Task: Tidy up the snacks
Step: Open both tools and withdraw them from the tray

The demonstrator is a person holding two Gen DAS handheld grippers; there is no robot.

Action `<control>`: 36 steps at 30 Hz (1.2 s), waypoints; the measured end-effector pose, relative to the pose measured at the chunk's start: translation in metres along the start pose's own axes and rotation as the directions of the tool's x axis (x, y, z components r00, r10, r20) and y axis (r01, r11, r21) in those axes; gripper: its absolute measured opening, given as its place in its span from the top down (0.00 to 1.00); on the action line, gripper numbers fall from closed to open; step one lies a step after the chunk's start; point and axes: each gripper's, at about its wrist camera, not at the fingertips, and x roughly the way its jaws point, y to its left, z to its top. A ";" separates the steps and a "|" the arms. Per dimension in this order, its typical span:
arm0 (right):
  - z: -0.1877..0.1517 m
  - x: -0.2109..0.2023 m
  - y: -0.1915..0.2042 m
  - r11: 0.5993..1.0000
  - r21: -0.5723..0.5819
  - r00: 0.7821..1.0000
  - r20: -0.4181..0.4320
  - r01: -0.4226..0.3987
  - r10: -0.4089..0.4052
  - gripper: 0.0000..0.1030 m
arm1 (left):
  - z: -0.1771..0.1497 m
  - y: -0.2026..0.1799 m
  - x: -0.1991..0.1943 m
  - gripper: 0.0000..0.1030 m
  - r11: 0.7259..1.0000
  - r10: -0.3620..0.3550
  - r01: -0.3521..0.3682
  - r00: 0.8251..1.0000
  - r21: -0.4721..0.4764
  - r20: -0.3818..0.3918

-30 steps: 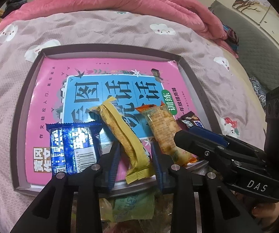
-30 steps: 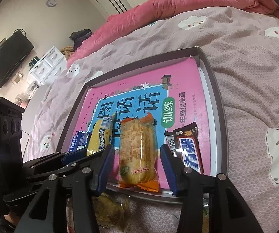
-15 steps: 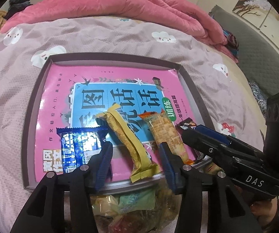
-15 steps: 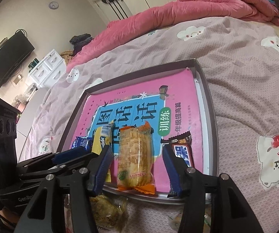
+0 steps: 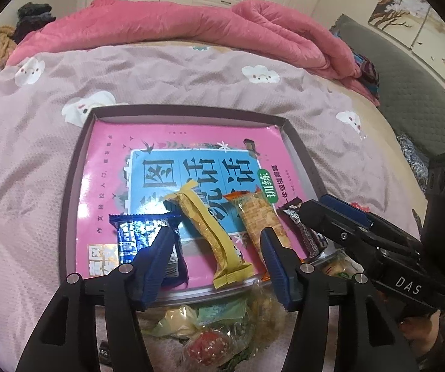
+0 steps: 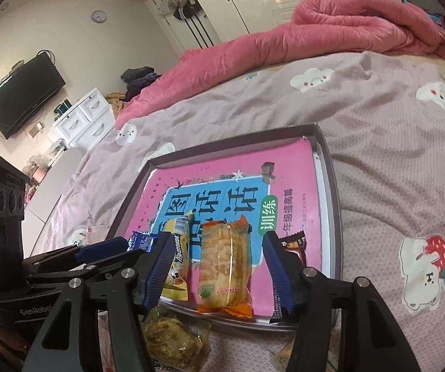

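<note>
left gripper (image 5: 218, 259): just opening, empty | right gripper (image 6: 214, 268): just opening, empty

Trays: one, dark-rimmed (image 5: 70, 192).
Books: one, pink cover (image 5: 107, 167), lying flat in the tray.
Snack packets on the book: four, namely blue packet (image 5: 138, 232), yellow bar (image 5: 210, 232), orange-ended cracker pack (image 6: 224, 266), dark chocolate bar (image 5: 303, 232).
Loose snacks off the tray: a heap (image 5: 210, 325); count cannot be told.
Grippers: two, left gripper (image 5: 216, 260) and right gripper (image 6: 216, 266).
</note>
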 end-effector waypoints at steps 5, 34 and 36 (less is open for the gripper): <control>-0.001 -0.005 0.004 1.000 -0.025 1.000 0.017 0.003 -0.002 0.39 | 0.000 0.002 -0.009 0.37 1.000 -0.001 0.002 1.000 -0.007 0.009; -0.008 -0.052 0.030 0.991 -0.126 0.984 0.175 0.046 -0.024 0.21 | -0.015 -0.005 -0.047 0.25 0.992 0.105 -0.110 0.992 0.057 0.076; -0.009 -0.052 0.031 0.990 -0.132 0.984 0.174 0.049 -0.026 0.21 | -0.016 -0.005 -0.050 0.25 0.992 0.110 -0.115 0.991 0.061 0.078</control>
